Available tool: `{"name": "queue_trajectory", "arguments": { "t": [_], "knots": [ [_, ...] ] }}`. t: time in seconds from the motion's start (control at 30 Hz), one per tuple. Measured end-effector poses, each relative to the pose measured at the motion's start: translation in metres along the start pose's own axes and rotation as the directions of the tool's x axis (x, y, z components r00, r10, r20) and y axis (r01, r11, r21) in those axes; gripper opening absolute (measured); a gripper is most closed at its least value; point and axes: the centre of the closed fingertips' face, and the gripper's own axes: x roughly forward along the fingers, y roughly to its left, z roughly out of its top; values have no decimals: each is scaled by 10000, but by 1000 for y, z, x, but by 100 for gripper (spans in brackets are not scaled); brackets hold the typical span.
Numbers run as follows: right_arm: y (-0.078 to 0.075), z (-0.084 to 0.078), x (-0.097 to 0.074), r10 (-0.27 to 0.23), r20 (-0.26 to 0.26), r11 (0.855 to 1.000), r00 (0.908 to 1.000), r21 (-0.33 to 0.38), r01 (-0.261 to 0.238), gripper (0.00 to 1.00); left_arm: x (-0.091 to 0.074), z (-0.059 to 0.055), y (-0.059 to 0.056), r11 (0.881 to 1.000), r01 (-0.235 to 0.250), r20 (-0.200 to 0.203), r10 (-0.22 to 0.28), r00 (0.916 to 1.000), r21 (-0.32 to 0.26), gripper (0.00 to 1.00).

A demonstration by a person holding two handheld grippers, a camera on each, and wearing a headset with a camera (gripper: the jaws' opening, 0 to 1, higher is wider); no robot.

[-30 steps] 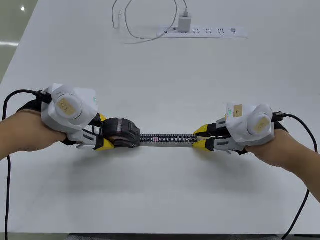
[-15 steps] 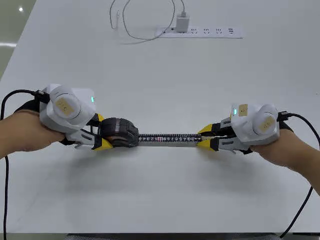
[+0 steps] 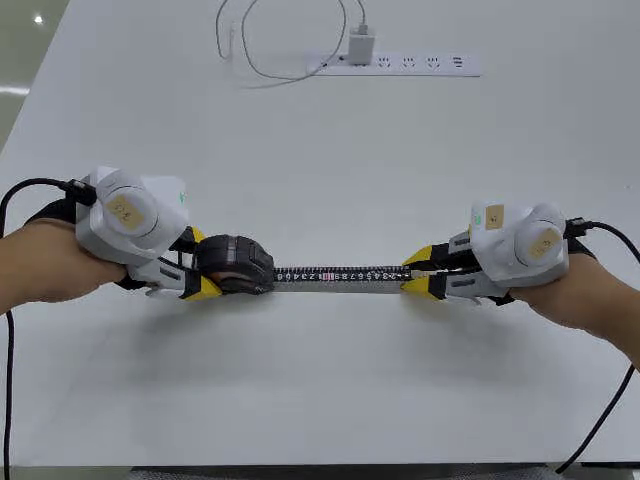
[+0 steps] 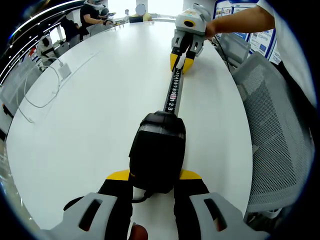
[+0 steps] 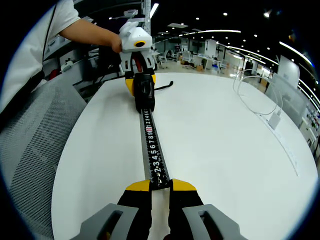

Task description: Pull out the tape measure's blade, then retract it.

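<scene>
The black, rounded, hard-plastic tape measure case (image 3: 236, 265) lies on its side on the white table (image 3: 320, 160). The left gripper (image 3: 203, 263) has its yellow-tipped jaws closed against the case's two flat faces, taking it from the end away from the mouth. In the left gripper view the jaws hug the rear half of the body. From the case's mouth a dark, narrow steel blade (image 3: 338, 273) with white numerals runs straight out, low over the table. At its far end, well apart from the case, the right gripper (image 3: 415, 272) is nearly closed, pinching the blade's tip flat between its pads. The case looks dense for its size and rigid, so a firm squeeze on its broad faces should hold, though smooth plastic may slide under pull. The blade is likely thin and springy: stiff while straight, prone to kink if twisted, and drawn back toward the case by its spring. The tip is the sound place to hold it.
</scene>
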Motion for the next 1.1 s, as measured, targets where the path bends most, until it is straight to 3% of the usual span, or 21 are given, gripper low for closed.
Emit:
{"name": "queue_trajectory", "arguments": {
  "t": [1.1],
  "knots": [
    [-2, -34, -32, -265, -720, 9995, 9971, 134, 275, 7, 0, 0, 0, 10000, 33, 42, -33, 10000, 81, 26]
  ]
}}
